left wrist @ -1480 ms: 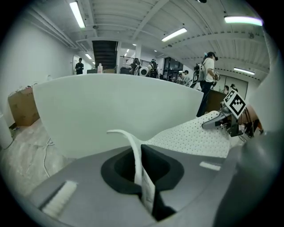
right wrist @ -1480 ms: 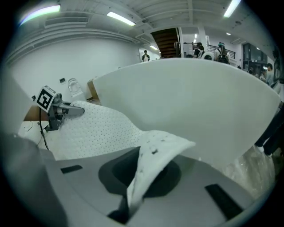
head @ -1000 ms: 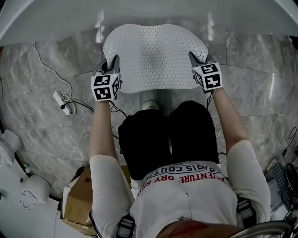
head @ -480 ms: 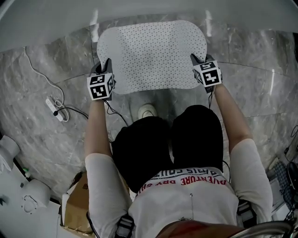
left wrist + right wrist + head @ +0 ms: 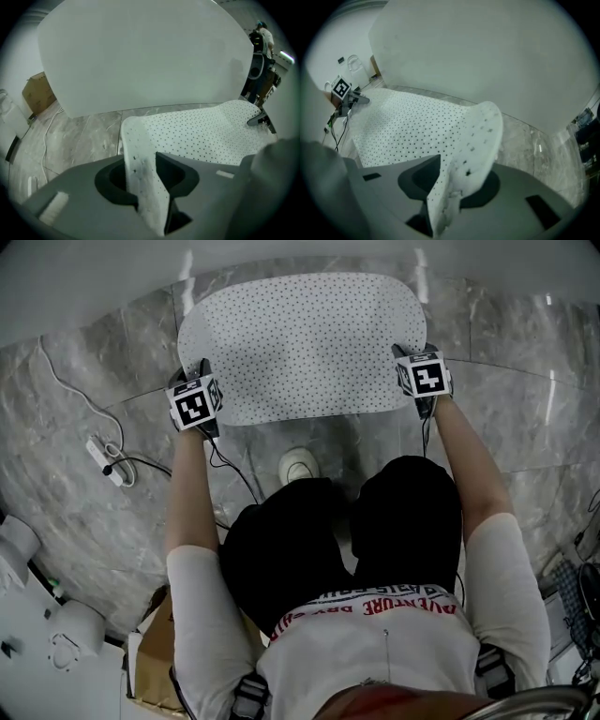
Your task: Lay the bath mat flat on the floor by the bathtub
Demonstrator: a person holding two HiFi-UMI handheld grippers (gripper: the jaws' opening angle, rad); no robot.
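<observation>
The white perforated bath mat (image 5: 300,343) lies spread on the grey marble floor (image 5: 525,418), its far edge against the white bathtub (image 5: 94,277). My left gripper (image 5: 201,369) is at the mat's near left corner and my right gripper (image 5: 407,352) at its near right corner. In the left gripper view that corner (image 5: 140,173) stands up between the jaws of the left gripper (image 5: 150,180), with a dark gap beside it. In the right gripper view the other corner (image 5: 464,164) curls up between the jaws of the right gripper (image 5: 450,185), loose on both sides. Both pairs of jaws have just been opening.
A white power strip (image 5: 101,454) with its cable lies on the floor at the left. The person's white shoe (image 5: 300,465) is just behind the mat. A cardboard box (image 5: 155,652) and white equipment (image 5: 37,615) stand at the lower left.
Both grippers have moved down and towards the tub with the mat. The mat has gone from hanging and wavy to flat on the floor.
</observation>
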